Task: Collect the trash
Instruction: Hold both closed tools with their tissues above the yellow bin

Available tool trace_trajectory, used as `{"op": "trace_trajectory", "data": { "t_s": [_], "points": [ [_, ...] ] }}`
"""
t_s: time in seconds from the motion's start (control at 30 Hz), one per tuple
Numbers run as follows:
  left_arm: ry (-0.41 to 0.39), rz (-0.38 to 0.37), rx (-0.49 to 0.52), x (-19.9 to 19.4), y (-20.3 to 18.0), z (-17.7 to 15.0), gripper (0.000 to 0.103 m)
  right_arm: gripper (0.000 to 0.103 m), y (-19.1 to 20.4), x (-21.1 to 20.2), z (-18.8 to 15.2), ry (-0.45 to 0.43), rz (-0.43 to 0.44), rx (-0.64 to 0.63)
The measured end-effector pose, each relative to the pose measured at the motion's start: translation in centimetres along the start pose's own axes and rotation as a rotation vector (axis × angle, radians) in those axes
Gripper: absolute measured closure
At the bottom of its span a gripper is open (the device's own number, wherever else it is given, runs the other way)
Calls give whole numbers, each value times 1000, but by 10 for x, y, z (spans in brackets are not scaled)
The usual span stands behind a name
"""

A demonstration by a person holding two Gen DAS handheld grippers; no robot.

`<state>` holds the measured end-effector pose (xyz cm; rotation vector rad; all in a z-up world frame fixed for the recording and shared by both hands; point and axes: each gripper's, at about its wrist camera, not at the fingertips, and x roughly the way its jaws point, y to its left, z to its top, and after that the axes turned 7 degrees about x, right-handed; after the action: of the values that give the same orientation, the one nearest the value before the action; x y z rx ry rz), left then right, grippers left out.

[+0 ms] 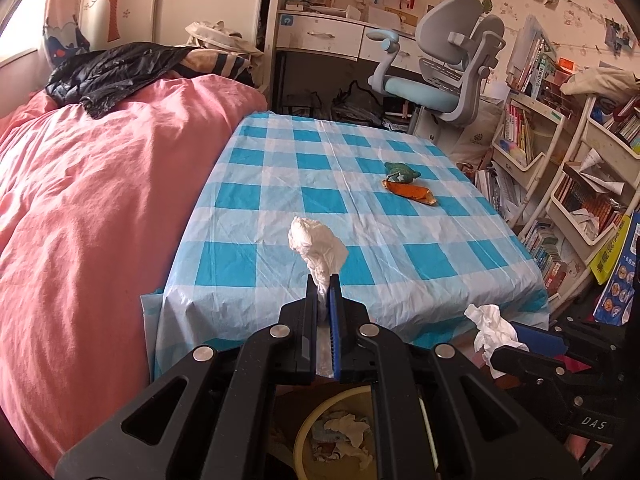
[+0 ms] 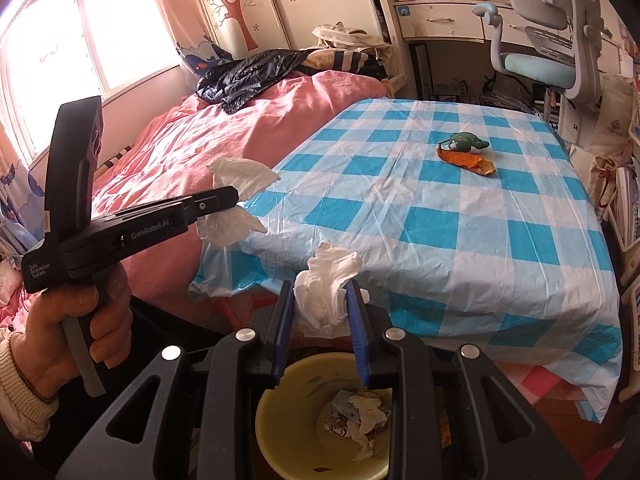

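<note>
- The left gripper was seen clamped fully shut on a crumpled white tissue, which stuck out beyond the fingertips above the near edge of the table.
- In the right wrist view the same left gripper was shown from the side, carried by a hand in a cream sleeve, with the tissue spilling above and below its tip.
- The right gripper was held only partly open, its jaws opening, and a second crumpled tissue was lodged between the blue pads.
- A yellow bin was placed directly below both grippers, off the table's near edge; paper scraps and a blue piece already lay in it.
- A blue-and-white checked tablecloth was spread over the table.
- An orange peel and a green wrapper, touching each other, were left well apart from the grippers at the far side.
</note>
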<state>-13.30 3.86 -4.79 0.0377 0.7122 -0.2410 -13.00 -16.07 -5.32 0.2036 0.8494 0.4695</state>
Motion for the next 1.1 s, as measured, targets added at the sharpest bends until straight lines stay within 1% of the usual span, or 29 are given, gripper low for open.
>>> {"op": "trace_trajectory", "data": {
  "t_s": [0.23, 0.63, 1.1],
  "points": [
    [8, -7, 22, -6, -9, -11, 97, 73, 3, -2, -6, 2, 6, 6],
    [21, -26, 66, -15, -24, -29, 97, 73, 7, -4, -19, 9, 4, 10],
    [15, -39, 45, -18, -18, -29, 97, 73, 14, 2, -28, 35, -11, 10]
  ]
}}
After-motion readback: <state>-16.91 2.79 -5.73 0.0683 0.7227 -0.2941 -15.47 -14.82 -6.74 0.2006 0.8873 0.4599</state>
